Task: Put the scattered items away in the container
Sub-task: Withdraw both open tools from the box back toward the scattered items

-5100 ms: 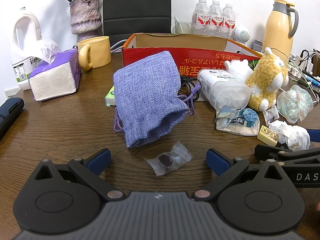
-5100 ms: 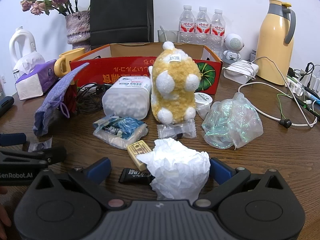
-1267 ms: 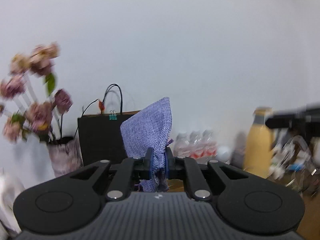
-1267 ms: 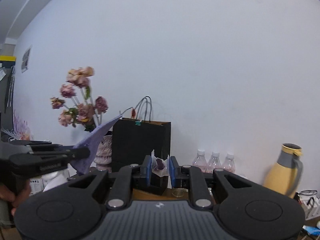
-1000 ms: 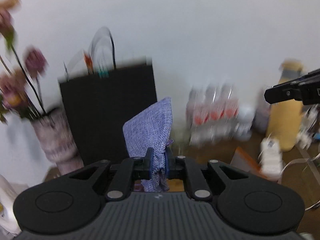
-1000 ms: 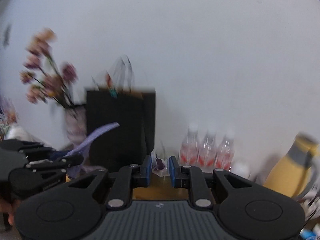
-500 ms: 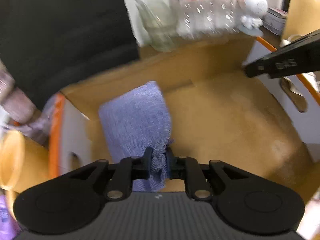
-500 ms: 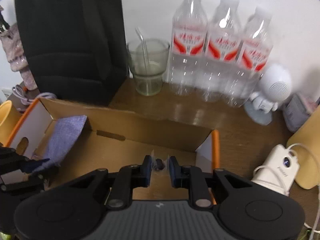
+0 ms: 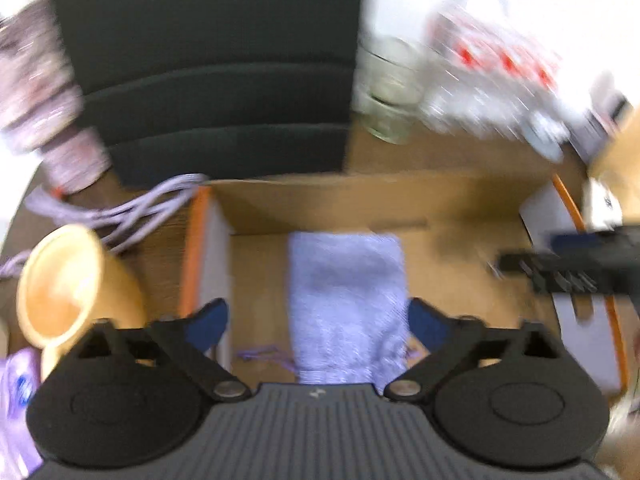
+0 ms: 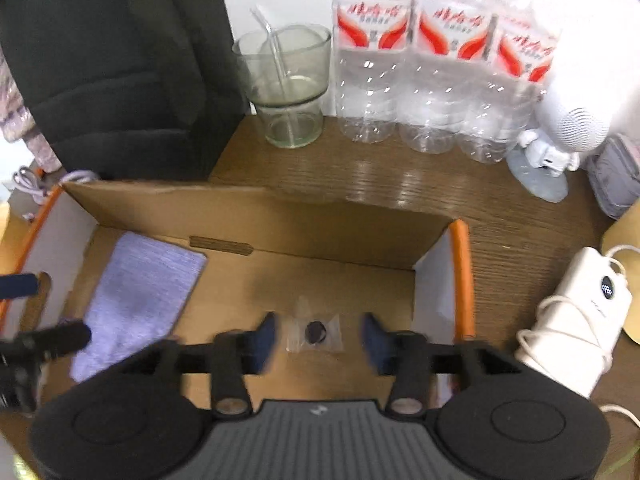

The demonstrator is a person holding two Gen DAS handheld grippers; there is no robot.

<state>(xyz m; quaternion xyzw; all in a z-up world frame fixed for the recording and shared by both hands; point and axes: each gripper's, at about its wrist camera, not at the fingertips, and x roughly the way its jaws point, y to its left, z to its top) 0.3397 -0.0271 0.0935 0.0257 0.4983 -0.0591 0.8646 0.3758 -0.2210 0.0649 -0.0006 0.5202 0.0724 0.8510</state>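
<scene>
Box (image 10: 248,216) below us, our left gripper (image 9: 318,322) opening over pouch (image 9: 346,300) at nine o'clock, our right gripper (image 10: 318,338) opening, candy (image 10: 316,332) loose between its jaws.

My claws have blue pads (image 10: 265,338) on black arms. Below them the lilac woven pouch (image 9: 345,300) lies on the plain tan floor of the cardboard box (image 10: 256,216), whose rim is orange. The clear candy wrapper (image 10: 316,334) shows a dark round sweet; the water bottles (image 10: 436,64) carry red-and-white labels.
</scene>
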